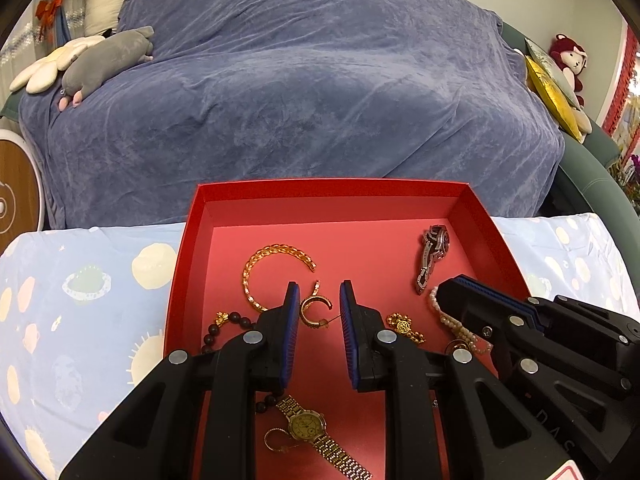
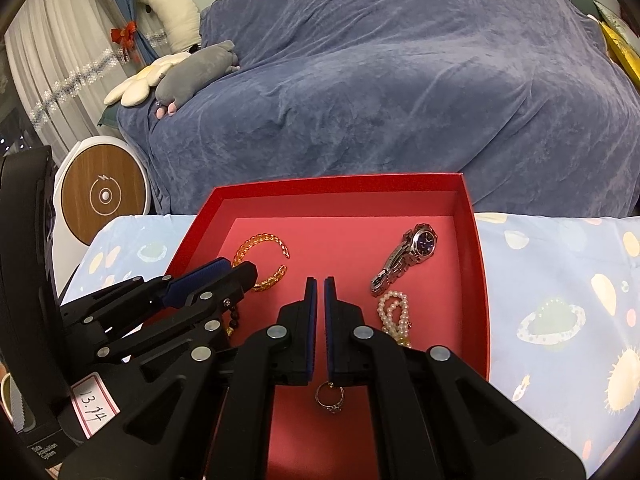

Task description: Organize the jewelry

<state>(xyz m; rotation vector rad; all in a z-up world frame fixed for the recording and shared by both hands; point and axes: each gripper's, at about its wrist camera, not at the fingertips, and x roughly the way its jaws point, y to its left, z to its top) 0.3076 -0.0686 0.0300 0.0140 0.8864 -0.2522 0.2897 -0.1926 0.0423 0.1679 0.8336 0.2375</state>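
A red box (image 1: pixel 332 186) on the patterned cloth holds the jewelry. My left gripper (image 1: pixel 320 304) hangs over its middle, shut on a gold hoop earring (image 1: pixel 315 311) that spans the narrow gap between the pads. Around it lie a gold bangle (image 1: pixel 256 264), a dark bead bracelet (image 1: pixel 224 324), a gold charm chain (image 1: pixel 404 326) and a gold watch (image 1: pixel 306 426). My right gripper (image 2: pixel 319 284) is shut with nothing between its tips, left of the pearl bracelet (image 2: pixel 394 312) and the silver watch (image 2: pixel 416 244). A stone ring (image 2: pixel 331 398) lies on the box floor under its fingers.
A sofa under a blue throw (image 1: pixel 304 92) stands right behind the table, with plush toys (image 1: pixel 108 56) at its left end. A round wood-faced device (image 2: pixel 104 196) is beside the table's left corner. The pale blue tablecloth (image 2: pixel 560 280) flanks the box on both sides.
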